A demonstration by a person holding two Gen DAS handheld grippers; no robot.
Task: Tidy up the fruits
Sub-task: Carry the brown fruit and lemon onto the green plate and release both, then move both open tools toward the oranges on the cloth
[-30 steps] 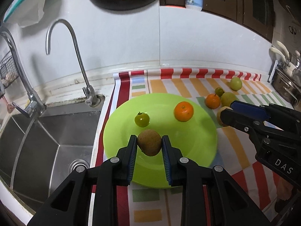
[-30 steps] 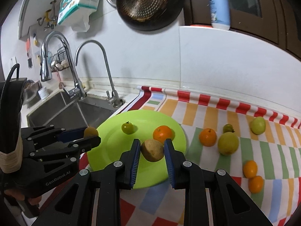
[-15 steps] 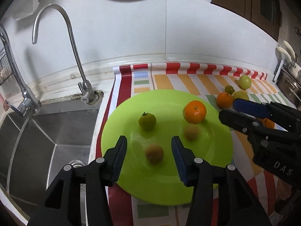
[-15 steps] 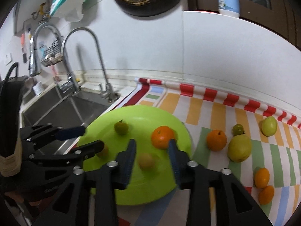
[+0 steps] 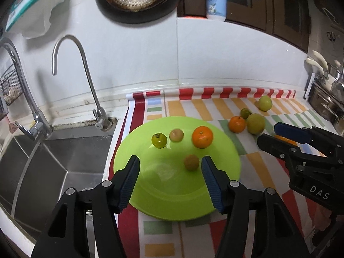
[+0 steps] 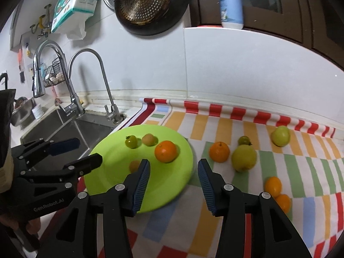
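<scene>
A lime green plate (image 5: pixel 163 195) (image 6: pixel 120 157) lies on the striped cloth beside the sink. On it sit a small green tomato (image 5: pixel 159 140) (image 6: pixel 131 141), an orange (image 5: pixel 202 137) (image 6: pixel 166 151) and two brown kiwis (image 5: pixel 176 135) (image 5: pixel 191 162), also in the right wrist view (image 6: pixel 148 139) (image 6: pixel 135 166). My left gripper (image 5: pixel 169 179) is open and empty over the plate's near side. My right gripper (image 6: pixel 173 183) is open and empty at the plate's right edge.
Several fruits lie on the cloth right of the plate: an orange (image 6: pixel 219 151), a yellow-green pear (image 6: pixel 244 158), a small green tomato (image 6: pixel 244 140), a green fruit (image 6: pixel 280 136), two small oranges (image 6: pixel 273 186). A steel sink (image 5: pixel 53 161) with taps lies left. Pots (image 5: pixel 326 105) stand far right.
Both grippers opened and let their kiwis go onto the plate, then drew back and up. The kiwis rolled; one now rests near the green tomato.
</scene>
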